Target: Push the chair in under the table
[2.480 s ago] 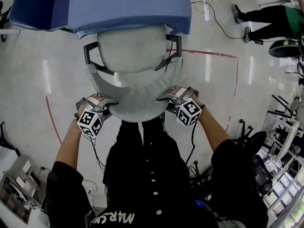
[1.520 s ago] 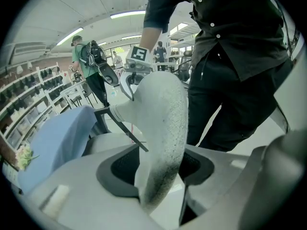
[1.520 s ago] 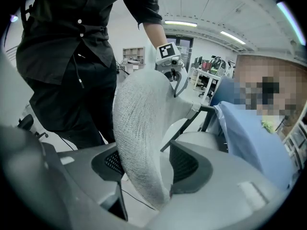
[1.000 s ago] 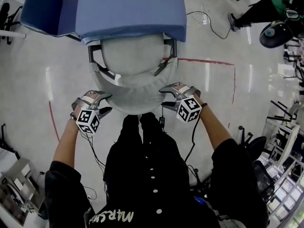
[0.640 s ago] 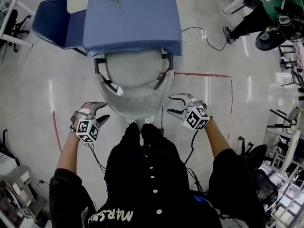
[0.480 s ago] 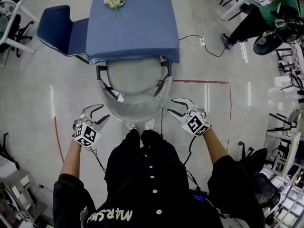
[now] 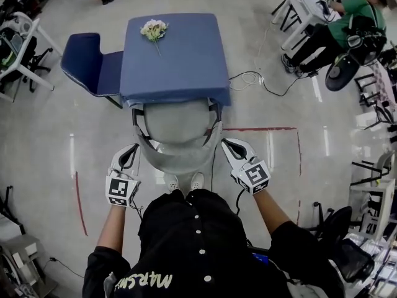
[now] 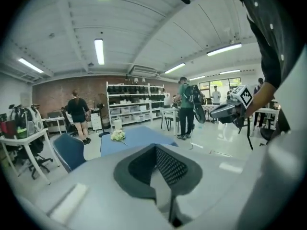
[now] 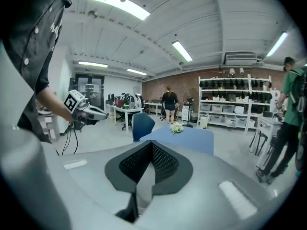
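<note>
The chair [image 7: 178,124] is seen at mid-frame, its front tucked under the near edge of the blue bench [image 7: 180,61], so the push is judged done or nearly so. The left tongs [image 7: 131,149] and right tongs [image 7: 227,143] are held clear beside its back, both pressed together on nothing, the right having just closed.

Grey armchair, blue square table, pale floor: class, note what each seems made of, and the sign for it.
Grey armchair: likely fabric upholstery, matt, no glare on seat or back. Blue square table: seemingly cloth-covered, matt, its edge drooping softly. Pale floor: hard and polished, perhaps vinyl or coated concrete; bright light streaks reflect in it.
</note>
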Demonstrator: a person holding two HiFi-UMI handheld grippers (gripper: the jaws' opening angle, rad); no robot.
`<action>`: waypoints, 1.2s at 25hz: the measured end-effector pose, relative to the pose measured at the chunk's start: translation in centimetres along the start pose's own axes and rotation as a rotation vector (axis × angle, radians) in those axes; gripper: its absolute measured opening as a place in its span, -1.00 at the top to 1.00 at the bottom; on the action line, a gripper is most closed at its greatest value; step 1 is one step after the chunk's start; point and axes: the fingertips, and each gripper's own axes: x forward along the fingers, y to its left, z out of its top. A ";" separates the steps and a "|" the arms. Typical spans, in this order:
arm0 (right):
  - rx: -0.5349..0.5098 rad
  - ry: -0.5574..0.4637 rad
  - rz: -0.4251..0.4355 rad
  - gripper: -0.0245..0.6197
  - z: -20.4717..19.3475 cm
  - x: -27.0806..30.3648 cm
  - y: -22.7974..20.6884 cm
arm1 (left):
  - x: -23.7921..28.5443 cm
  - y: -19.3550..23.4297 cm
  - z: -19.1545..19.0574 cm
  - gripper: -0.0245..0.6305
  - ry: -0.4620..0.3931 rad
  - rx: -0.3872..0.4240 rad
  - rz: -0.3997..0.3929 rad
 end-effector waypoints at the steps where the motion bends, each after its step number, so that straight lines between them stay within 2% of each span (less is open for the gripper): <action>1: 0.019 -0.022 -0.020 0.85 0.9 -0.2 -0.5 | -0.1 0.0 0.8 0.92 -0.013 -0.012 0.012; 7: 0.157 -0.153 -0.141 0.85 6.0 -2.2 -3.5 | -0.9 0.5 5.6 0.92 -0.085 -0.057 0.071; 10: 0.191 -0.224 -0.199 0.85 8.4 -3.7 -4.9 | -1.7 1.2 7.6 0.92 -0.122 -0.072 0.112; 16: 0.151 -0.311 -0.296 0.85 11.8 -6.2 -6.7 | -4.3 1.9 10.9 0.92 -0.178 -0.013 0.189; 24: 0.142 -0.374 -0.315 0.85 15.7 -8.9 -7.5 | -7.3 3.8 13.7 0.92 -0.215 -0.025 0.273; 30: 0.067 -0.398 -0.344 0.85 17.4 -10.0 -6.9 | -8.5 4.6 15.1 0.92 -0.219 -0.019 0.296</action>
